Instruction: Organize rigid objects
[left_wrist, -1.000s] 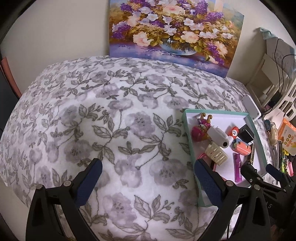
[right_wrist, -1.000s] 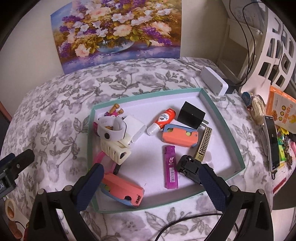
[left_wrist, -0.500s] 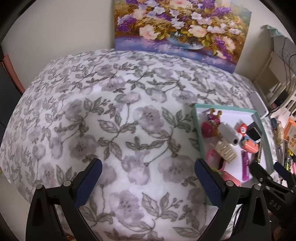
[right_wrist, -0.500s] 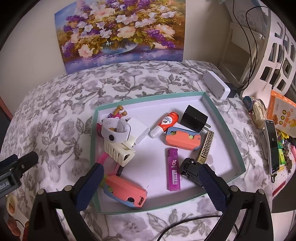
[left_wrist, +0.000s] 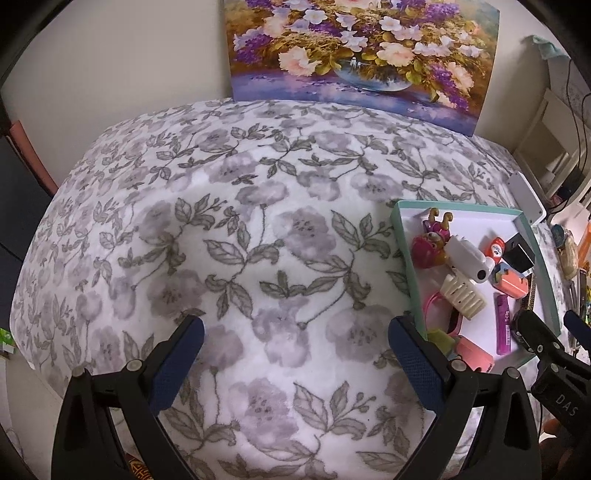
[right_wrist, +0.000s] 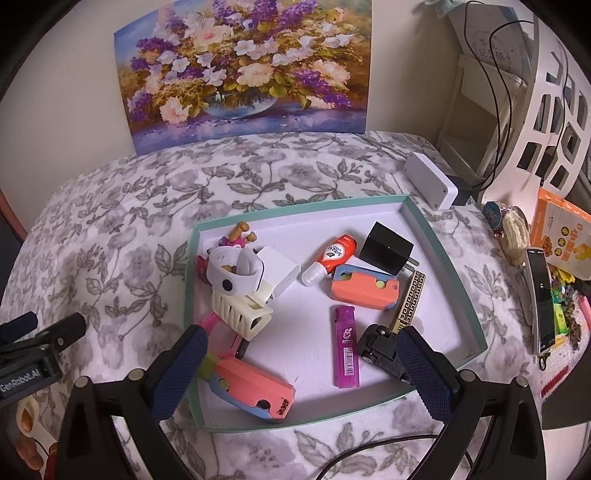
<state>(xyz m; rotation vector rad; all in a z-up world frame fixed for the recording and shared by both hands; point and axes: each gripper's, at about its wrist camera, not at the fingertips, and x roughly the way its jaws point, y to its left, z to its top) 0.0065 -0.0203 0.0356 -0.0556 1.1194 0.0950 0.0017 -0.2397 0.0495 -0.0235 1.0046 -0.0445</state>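
A teal-rimmed white tray (right_wrist: 447, 258) lies on the floral cloth and holds several small objects: a purple lighter (right_wrist: 346, 347), two coral cases (right_wrist: 364, 291) (right_wrist: 255, 387), a black charger (right_wrist: 386, 248), a red-capped tube (right_wrist: 332, 256), a cream hair claw (right_wrist: 240, 312), a white strap (right_wrist: 232, 273) and a black toy car (right_wrist: 380, 345). My right gripper (right_wrist: 301, 369) is open and empty above the tray's near edge. My left gripper (left_wrist: 295, 362) is open and empty over bare cloth left of the tray (left_wrist: 402, 240).
A flower painting (right_wrist: 243, 70) leans on the back wall. A white box (right_wrist: 430, 181), a phone (right_wrist: 541, 295), an orange packet (right_wrist: 561, 232) and clutter lie right of the tray. A white shelf (right_wrist: 535, 103) stands at the right. A black cable (right_wrist: 369, 450) runs along the front.
Both grippers have drawn back and up a little, so the tray and cloth look smaller and lower. Nothing in the tray has moved.
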